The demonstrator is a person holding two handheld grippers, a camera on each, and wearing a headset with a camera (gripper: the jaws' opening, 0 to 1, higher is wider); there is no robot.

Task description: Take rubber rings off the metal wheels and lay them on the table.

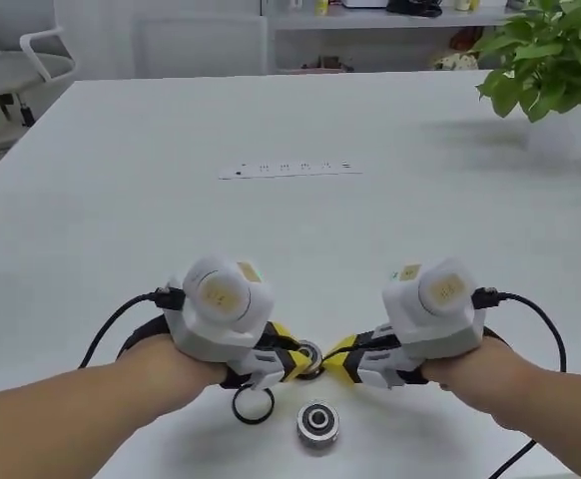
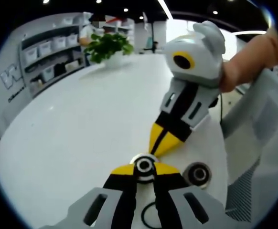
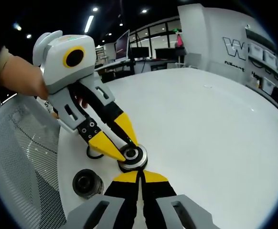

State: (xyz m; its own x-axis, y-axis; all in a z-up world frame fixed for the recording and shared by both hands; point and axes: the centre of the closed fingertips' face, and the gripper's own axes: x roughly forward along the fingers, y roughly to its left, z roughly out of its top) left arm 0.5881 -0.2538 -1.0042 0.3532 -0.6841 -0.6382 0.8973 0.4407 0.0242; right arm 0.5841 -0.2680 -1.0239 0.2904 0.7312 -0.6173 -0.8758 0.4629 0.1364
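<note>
The right gripper view, clearer than the head view: left gripper clamps a small silver metal wheel; right gripper's closed jaws touch its rim.

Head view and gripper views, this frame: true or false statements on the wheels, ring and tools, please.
1. One rubber ring lies loose on the table. True.
2. The left tool clamps a metal wheel. True.
3. The second wheel is stacked on the held one. False: it stands apart on the table, near the ring.
4. The right tool gapes wide open. False: its jaws are together at the held wheel's edge.
</note>
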